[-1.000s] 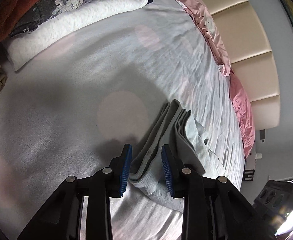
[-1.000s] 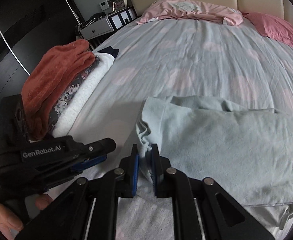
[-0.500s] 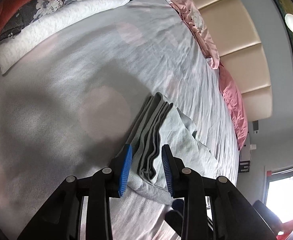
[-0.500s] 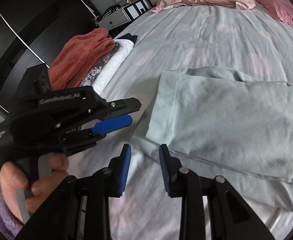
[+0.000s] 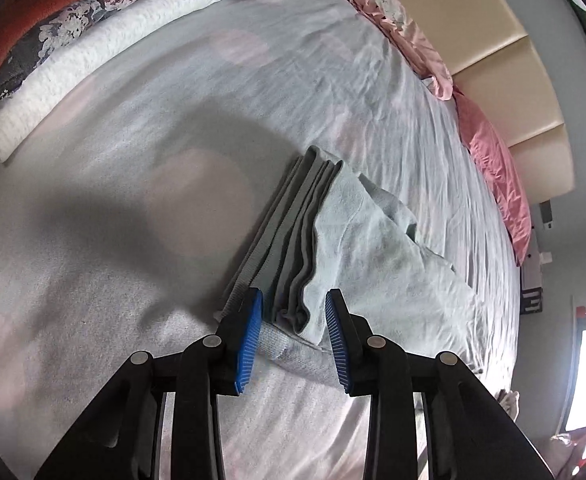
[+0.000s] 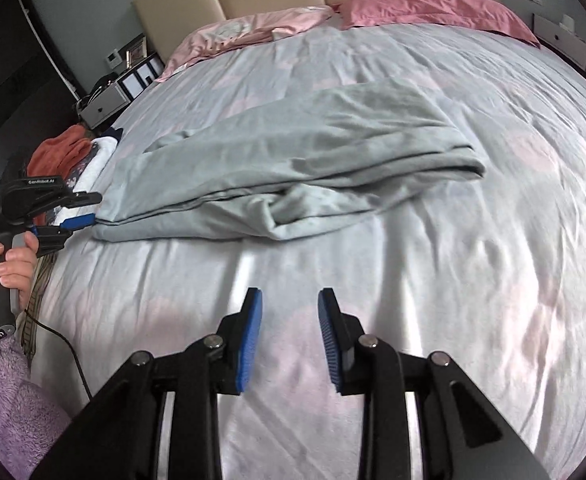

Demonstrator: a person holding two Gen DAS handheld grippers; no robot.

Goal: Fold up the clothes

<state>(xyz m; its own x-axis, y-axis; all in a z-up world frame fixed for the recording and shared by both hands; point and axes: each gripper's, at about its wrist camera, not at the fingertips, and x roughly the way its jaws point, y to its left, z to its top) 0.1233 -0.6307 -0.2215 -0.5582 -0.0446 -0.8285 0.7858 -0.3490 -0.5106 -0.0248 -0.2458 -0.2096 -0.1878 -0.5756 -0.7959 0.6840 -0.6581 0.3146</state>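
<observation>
The pale green garment lies folded on the bed sheet, and in the left wrist view its stacked layered edges run up the middle of the frame. Left gripper is right over the near corner: blue pads sit either side of the bunched folds, jaws partly spread, cloth betw. them but the pads don't look pressed onto it (there's a visible gap on the right-hand side). Top left, a pile of folded laundry: rust-red towel, dark floral piece, white fleecy one at the bottom, well apart from the garment. Pink pillows line the cream headboard on the right.

Over to the right wrist view: the garment stretches across mid-bed as a long, loosely folded shape, one end rumpled at the front. Right gripper hangs over bare sheet, near the garment but clear of it, jaws apart w/ nothing betw. them; they've just been opening. At the left edge, a hand in a fuzzy lilac sleeve grips the handle of the left gripper, whose blue tip sits at the garment's left-hand corner. The laundry pile shows just behind it, nightstand further back.
</observation>
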